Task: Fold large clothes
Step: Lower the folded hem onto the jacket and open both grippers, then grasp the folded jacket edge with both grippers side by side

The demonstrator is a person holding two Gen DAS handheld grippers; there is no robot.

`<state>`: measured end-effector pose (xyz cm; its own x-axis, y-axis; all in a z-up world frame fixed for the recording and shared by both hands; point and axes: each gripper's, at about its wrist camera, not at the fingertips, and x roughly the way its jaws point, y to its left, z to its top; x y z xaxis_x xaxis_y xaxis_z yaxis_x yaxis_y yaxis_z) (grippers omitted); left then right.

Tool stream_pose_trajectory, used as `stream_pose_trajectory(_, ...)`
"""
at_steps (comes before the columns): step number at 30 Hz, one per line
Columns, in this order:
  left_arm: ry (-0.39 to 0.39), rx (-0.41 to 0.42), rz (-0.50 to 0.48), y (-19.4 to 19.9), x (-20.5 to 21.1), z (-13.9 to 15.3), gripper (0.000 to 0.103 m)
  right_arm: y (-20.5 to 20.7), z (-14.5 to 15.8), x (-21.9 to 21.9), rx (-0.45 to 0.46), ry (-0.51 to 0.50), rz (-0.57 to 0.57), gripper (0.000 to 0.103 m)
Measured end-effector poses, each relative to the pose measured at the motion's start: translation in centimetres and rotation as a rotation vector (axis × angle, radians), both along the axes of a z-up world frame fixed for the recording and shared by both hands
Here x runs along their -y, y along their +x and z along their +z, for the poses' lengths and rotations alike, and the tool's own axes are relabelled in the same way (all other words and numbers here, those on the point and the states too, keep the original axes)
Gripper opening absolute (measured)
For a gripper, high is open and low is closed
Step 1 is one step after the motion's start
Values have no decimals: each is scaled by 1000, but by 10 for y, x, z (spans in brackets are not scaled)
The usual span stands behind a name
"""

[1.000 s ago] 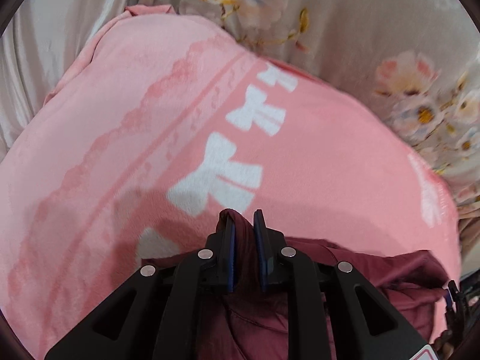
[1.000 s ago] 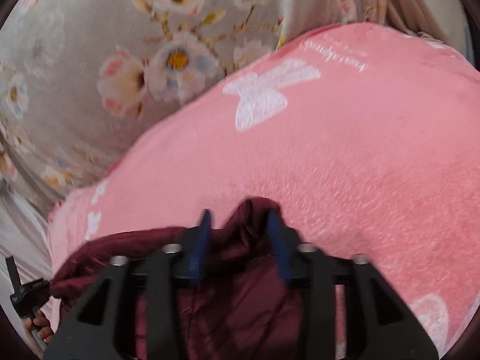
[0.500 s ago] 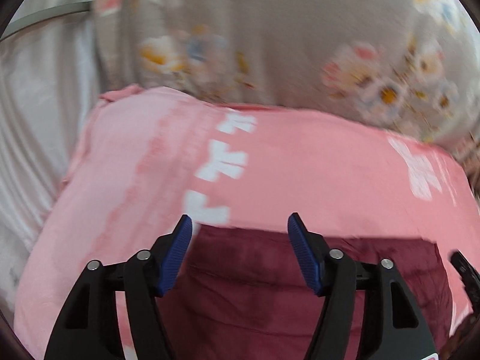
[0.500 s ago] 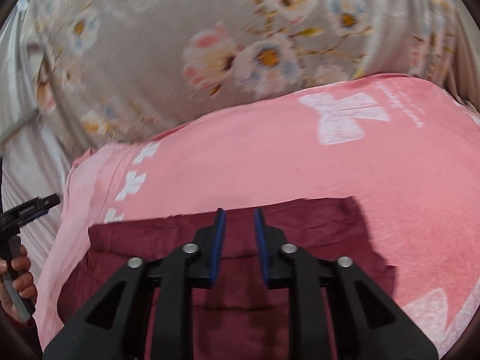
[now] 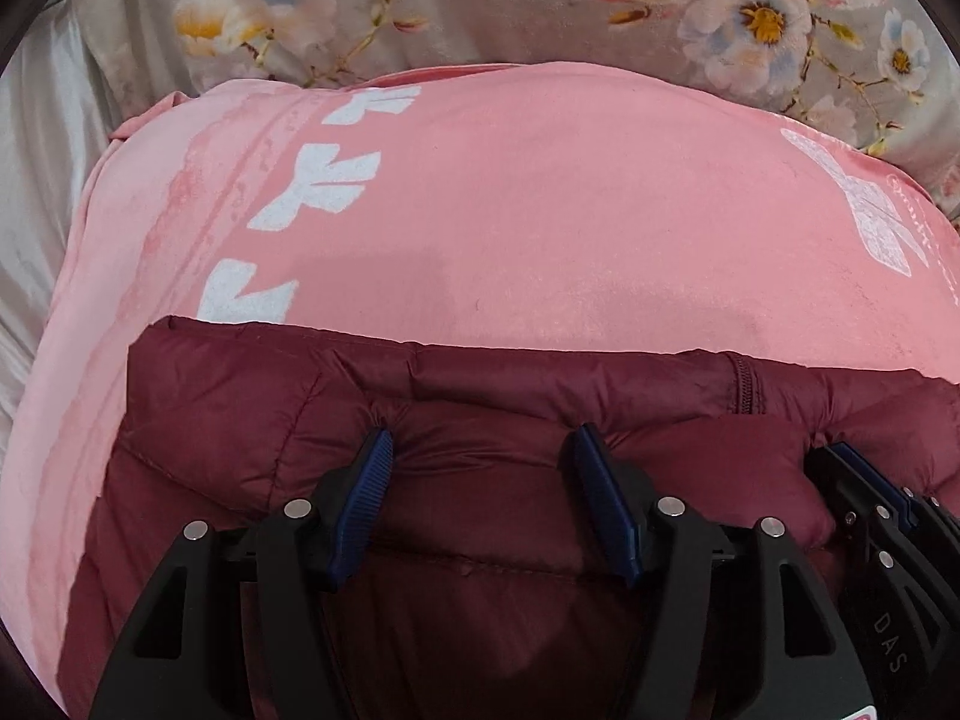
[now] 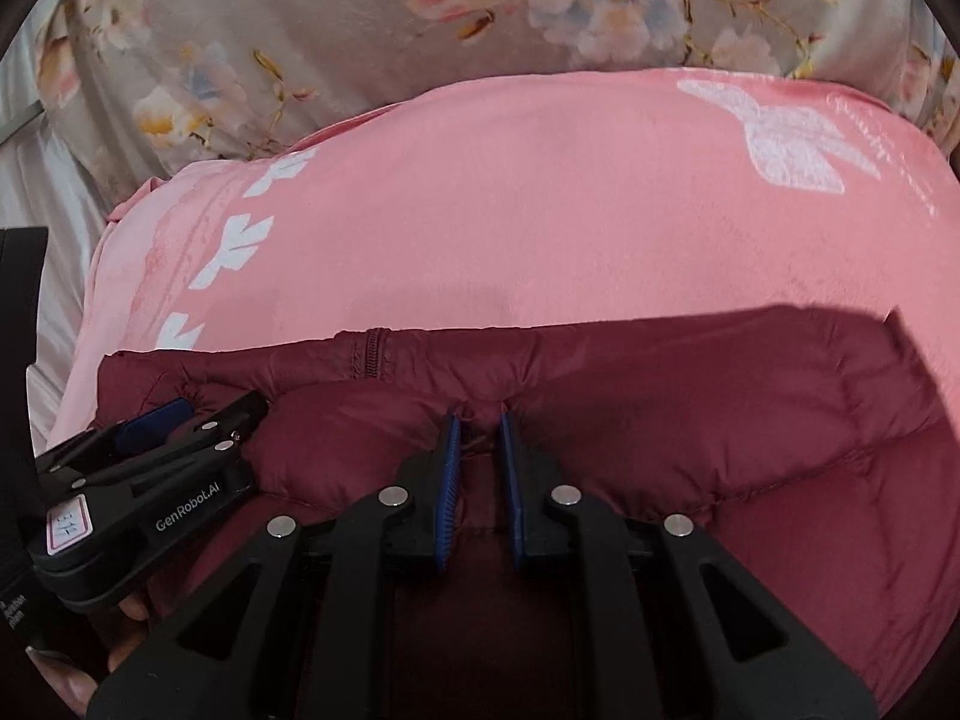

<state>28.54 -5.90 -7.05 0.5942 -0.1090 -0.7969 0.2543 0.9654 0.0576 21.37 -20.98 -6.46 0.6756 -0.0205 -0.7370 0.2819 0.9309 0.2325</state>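
a dark red puffer jacket (image 5: 480, 516) lies on a pink blanket (image 5: 540, 210) spread over a flowered sheet (image 5: 480, 0), its far edge running straight across with the zip (image 5: 744, 387) showing towards the right. the left gripper (image 5: 480, 450) has its jaws standing wide, both blue tips pressed into the padding just short of that edge, and they grip nothing; the opening widened a moment ago. the right gripper (image 6: 480, 420), just to its right, has been closing, its jaws nearly together with a small pucker of red cloth pinched between the tips. this looks like the setting-down and smoothing of a fold. to do it well, press the puffy layers flat along the far edge, keep that edge straight, and let the pinch go gently so the cloth isn't dragged out of line.
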Motion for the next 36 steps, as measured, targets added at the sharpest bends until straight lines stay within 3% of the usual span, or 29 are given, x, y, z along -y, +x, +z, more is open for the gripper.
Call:
stream_pose_trajectory(14, 87, 70, 7, -7, 9, -10, 64, 3, -6, -5, -6, -8, 5, 11)
stream_pose_trajectory(20, 90, 73, 11, -6, 10, -11, 65, 3, -7, -1, 2, 20, 5, 12)
stream_pose_trajectory(24, 44, 59, 10, -4, 3, -7, 65, -9, 3, 11, 45, 66, -36, 10)
stream_pose_trajectory(28, -94, 36, 33, -12, -42, 23, 66, -42, 39, 33, 85, -29, -135, 14)
stream_pose_trajectory(32, -79, 82, 117, -15, -88, 47, 66, -74, 44, 67, 63, -94, -229, 15)
stream_pose_trajectory(36, -65, 12, 210, -2, -129, 28, 66, -91, 19, 92, 20, -22, -270, 14)
